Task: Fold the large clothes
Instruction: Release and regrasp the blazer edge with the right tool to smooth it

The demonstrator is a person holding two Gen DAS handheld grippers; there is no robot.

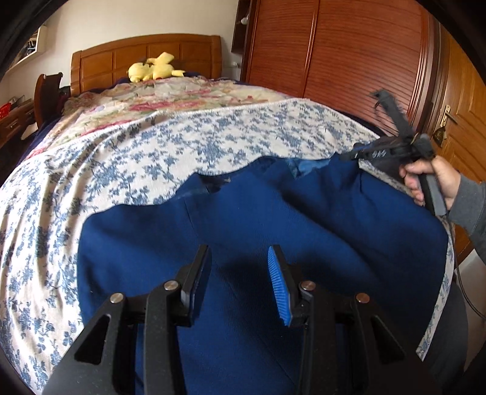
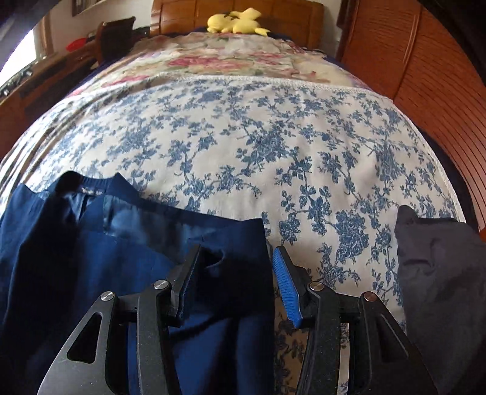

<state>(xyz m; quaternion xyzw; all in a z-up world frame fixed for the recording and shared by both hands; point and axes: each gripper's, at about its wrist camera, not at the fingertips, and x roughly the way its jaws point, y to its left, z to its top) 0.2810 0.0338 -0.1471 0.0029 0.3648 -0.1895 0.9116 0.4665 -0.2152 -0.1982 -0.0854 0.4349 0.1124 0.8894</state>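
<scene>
A large dark blue garment [image 1: 258, 212] lies spread on the bed's blue-floral sheet [image 1: 152, 145]. My left gripper [image 1: 238, 252] hovers over its near middle, open, with nothing between its fingers. In the right wrist view the same garment [image 2: 76, 258] fills the lower left, its shiny lining [image 2: 121, 218] showing at the far edge. My right gripper [image 2: 237, 250] is open above the garment's right corner, and its pads do not press on the cloth. In the left wrist view a hand [image 1: 425, 179] holds that gripper at the garment's far right edge.
A dark grey garment [image 2: 440, 273] lies on the sheet to the right. A pink-floral cover [image 2: 227, 63] and a yellow plush toy [image 2: 237, 22] sit toward the wooden headboard [image 1: 145, 57]. A wooden wardrobe [image 1: 334, 45] stands along the bed's right side.
</scene>
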